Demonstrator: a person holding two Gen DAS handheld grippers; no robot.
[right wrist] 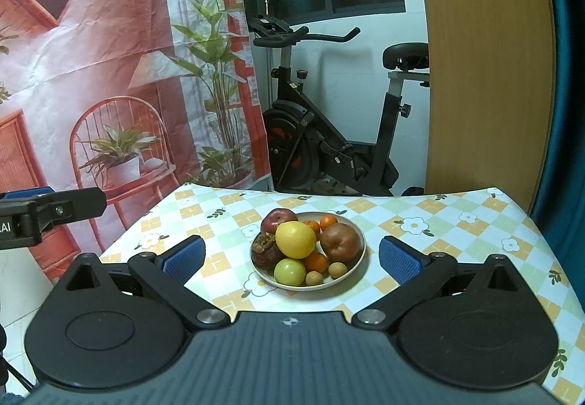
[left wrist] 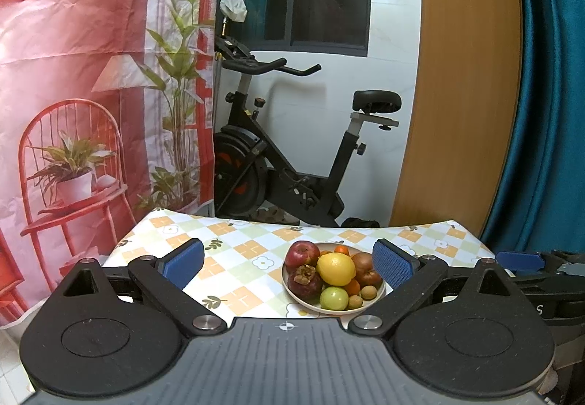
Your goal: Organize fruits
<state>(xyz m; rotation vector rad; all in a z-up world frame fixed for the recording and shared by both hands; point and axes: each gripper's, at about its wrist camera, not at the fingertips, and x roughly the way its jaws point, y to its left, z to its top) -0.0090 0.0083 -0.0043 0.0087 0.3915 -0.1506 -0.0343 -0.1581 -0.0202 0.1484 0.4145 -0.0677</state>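
Both tongs, left tongs [left wrist: 289,264] and right tongs [right wrist: 290,255], were spread wide, empty, before the fruit-heaped plate [right wrist: 356,260] mid-counter [right wrist: 457,222]; an exercise bike [right wrist: 329,134] stood beyond

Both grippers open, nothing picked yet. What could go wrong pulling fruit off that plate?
1. The lemon sits atop the heap; lifting a lower fruit such as the green apple may send it rolling off the plate.
2. The small brown fruits by the rim are tightly packed; fingers could nudge neighbours out.
3. The right gripper and left gripper face the same plate and could collide.
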